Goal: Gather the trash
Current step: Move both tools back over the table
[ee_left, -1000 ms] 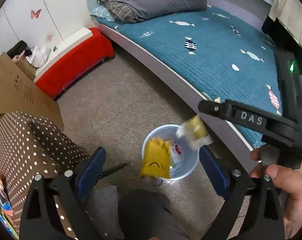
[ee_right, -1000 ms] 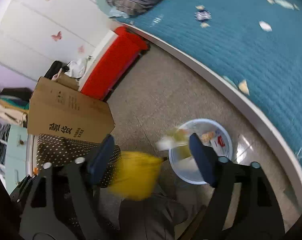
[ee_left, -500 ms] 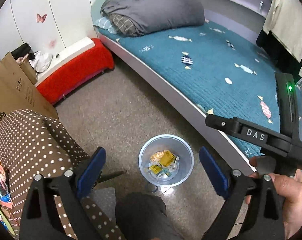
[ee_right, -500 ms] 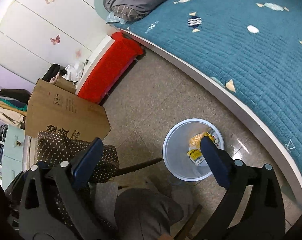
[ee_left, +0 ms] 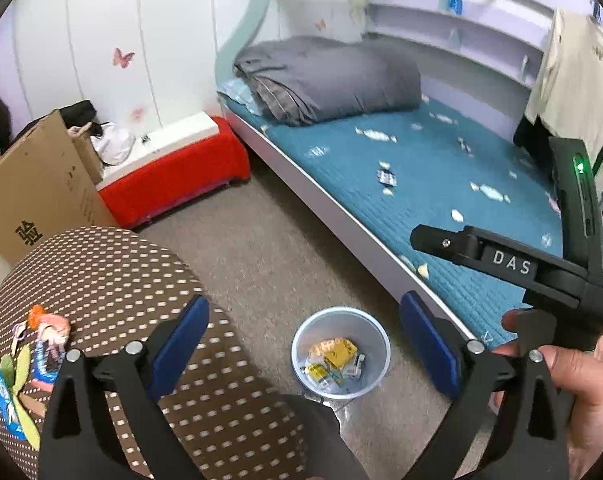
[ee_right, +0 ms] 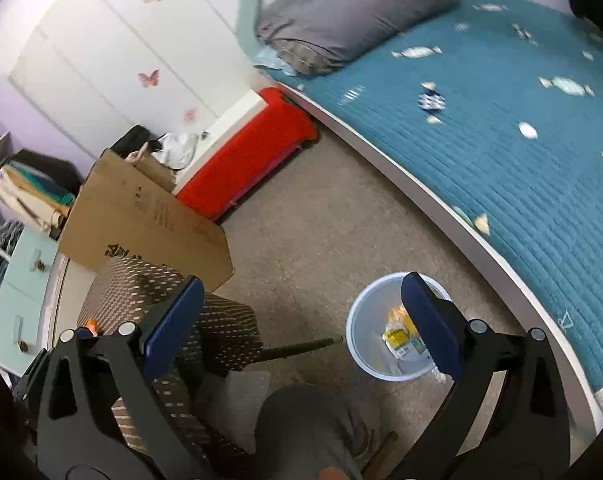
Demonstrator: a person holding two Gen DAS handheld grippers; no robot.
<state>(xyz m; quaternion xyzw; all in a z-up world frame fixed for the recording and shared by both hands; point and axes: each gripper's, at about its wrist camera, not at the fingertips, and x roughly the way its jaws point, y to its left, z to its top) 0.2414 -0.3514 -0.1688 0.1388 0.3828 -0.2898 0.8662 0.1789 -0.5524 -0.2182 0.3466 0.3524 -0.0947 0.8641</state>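
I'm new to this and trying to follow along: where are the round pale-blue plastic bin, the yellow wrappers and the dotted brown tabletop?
Round pale-blue plastic bin (ee_left: 377, 344), left wrist view: right rim.
Yellow wrappers (ee_left: 340, 353), left wrist view: top packet.
Dotted brown tabletop (ee_left: 101, 272), left wrist view: bare middle.

Black-framed left gripper (ee_left: 303, 350) and right gripper (ee_right: 301, 330), blue-padded fingers (ee_left: 179, 348), silver screws, white "DAS" lettering.

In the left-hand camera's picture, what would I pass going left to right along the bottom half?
Snack wrappers on the polka-dot stool → left gripper → bin with yellow packets → hand holding the right gripper.
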